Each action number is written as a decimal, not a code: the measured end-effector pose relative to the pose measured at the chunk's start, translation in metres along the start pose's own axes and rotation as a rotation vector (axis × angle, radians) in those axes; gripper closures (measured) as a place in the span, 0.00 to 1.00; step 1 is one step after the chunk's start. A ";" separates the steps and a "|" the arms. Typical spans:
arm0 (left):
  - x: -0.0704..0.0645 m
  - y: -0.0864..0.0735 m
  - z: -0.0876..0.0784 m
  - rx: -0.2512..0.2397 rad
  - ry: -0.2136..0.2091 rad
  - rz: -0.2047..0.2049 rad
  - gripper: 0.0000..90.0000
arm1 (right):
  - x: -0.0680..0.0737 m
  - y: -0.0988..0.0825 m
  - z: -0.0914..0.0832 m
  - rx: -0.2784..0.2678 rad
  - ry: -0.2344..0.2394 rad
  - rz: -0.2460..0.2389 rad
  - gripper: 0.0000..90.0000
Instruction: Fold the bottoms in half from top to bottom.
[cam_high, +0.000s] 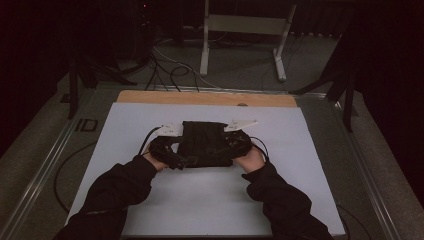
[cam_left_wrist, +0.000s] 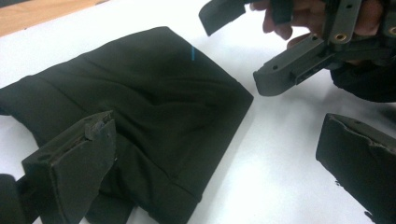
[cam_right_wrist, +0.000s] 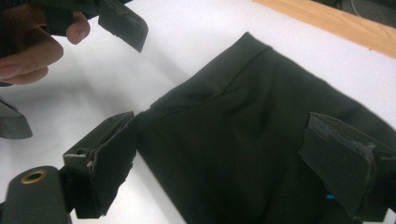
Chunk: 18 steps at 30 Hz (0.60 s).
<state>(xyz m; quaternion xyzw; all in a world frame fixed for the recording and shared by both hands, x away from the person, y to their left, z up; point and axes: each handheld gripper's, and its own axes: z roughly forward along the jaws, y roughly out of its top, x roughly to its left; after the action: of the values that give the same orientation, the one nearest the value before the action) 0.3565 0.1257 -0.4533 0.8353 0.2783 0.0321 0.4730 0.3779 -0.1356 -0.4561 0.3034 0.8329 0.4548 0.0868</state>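
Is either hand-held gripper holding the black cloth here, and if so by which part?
Nothing is held. Both the left gripper and right gripper are open over the cloth.

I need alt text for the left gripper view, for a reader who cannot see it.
A folded black cloth lies on a white table, with the open left hand-held gripper over its near corner, one jaw above the cloth and one above bare table. The right hand-held gripper, held by a hand, hovers open at the top.

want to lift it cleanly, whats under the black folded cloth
The black folded cloth lies flat on the white table sheet, which shows all around its edges. Anything directly beneath the fabric is covered, so I cannot tell.
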 end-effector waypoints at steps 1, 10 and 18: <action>-0.001 -0.001 0.000 0.000 -0.006 0.002 0.00 | 0.001 -0.002 0.000 0.002 0.005 -0.005 0.12; -0.021 -0.014 -0.001 -0.021 -0.033 0.025 0.00 | 0.012 -0.024 -0.007 0.003 0.047 -0.037 0.12; -0.038 -0.026 0.001 0.013 -0.046 0.054 0.00 | 0.026 -0.038 -0.009 0.033 0.088 -0.067 0.12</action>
<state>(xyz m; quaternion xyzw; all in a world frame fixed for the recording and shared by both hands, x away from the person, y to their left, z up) 0.3133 0.1162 -0.4668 0.8462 0.2448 0.0241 0.4727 0.3371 -0.1427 -0.4785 0.2566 0.8530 0.4505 0.0602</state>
